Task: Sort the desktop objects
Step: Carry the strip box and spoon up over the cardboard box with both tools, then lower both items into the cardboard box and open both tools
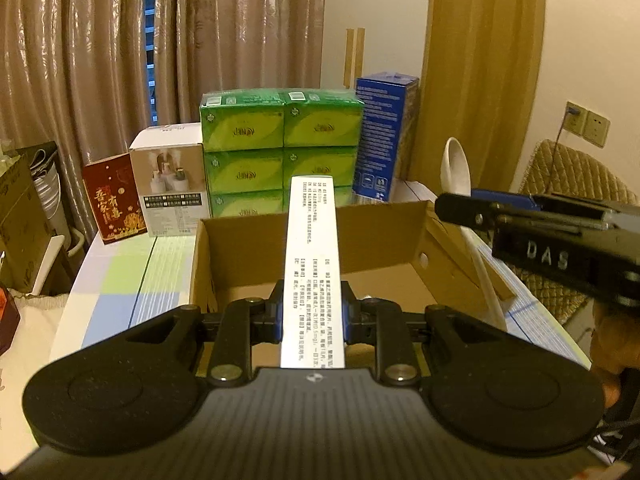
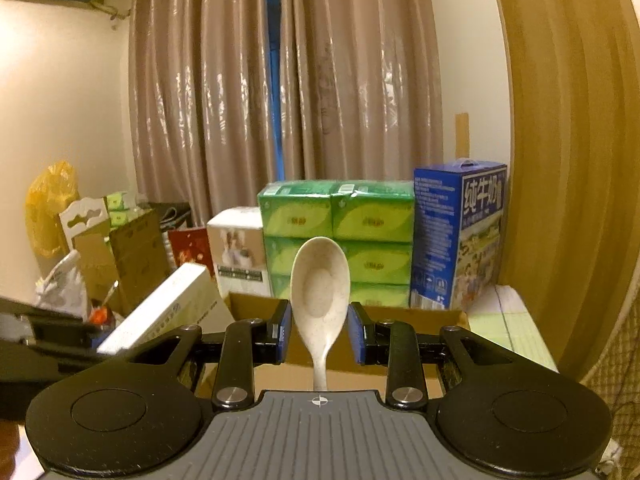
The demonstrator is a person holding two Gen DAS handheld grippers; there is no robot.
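Both claws are loaded and positioned at the cardboard box [image 1: 384, 236], so the step in hand appears to be depositing held items into it. The left claw [image 1: 313, 316] is clamped on a long white carton [image 1: 313, 264], which projects forward along the fingers with its far end above the open box interior. The right claw [image 2: 318, 332] carries a white spoon [image 2: 320, 280]; the bowl stands upright between the fingers [image 2: 283, 330], and the handle runs down toward the claw body. A narrow gap shows on each side of the spoon at the pads, so the actual grip point cannot be confirmed. In the left wrist view the spoon sits over the right wall of the box. The box rests on the counter [image 1: 120, 280], in front of stacked green tissue packs [image 1: 280, 128] and a blue milk carton [image 2: 460, 232]. The next move likely calls for lowering each item inside the box walls before spreading the fingers, one claw at a time to avoid contact between them.
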